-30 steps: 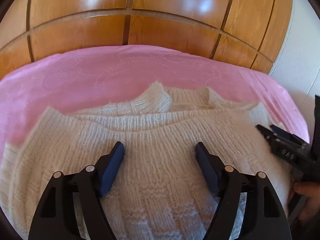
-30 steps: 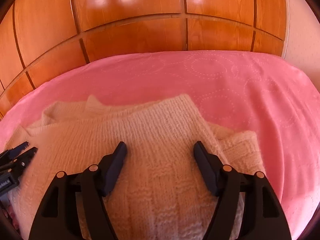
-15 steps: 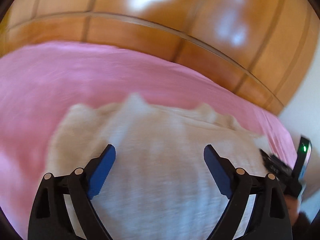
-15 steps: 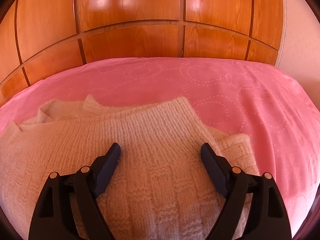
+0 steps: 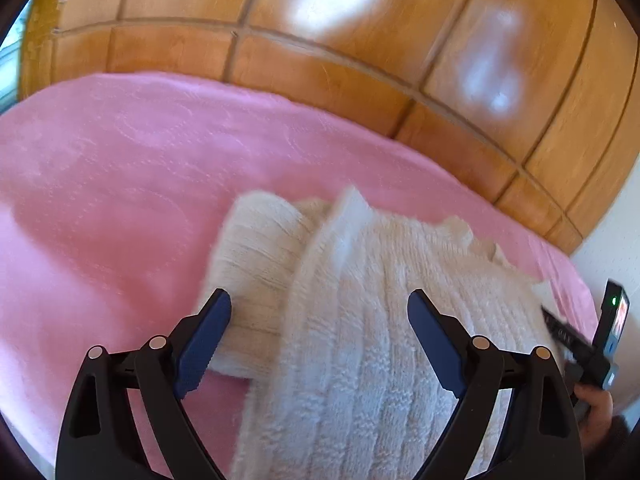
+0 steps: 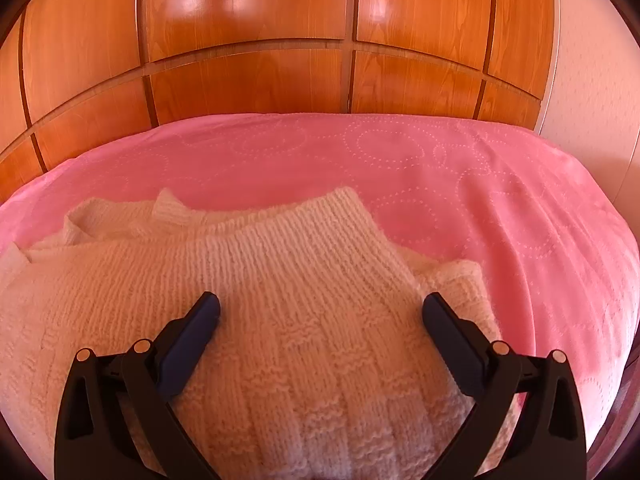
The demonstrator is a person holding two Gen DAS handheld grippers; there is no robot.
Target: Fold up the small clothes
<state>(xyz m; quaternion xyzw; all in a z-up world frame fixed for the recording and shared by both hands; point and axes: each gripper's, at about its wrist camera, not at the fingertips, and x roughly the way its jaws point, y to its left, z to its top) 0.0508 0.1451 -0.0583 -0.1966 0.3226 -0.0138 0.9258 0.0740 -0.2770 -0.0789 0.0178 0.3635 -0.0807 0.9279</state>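
Observation:
A cream knitted sweater lies partly folded on a pink bedspread. My left gripper is open and empty just above the sweater's left part, where a folded sleeve end sticks out. The sweater also fills the lower left of the right wrist view. My right gripper is open and empty over the sweater's folded top layer. The right gripper also shows at the right edge of the left wrist view.
A wooden panelled headboard rises behind the bed. A pale wall stands at the right. The bedspread stretches bare to the right of the sweater, with the bed's edge at the far right.
My left gripper has swung to the left, so the sweater's left edge and more bare bedspread show. Both grippers have opened a little wider. The right gripper has pulled back slightly.

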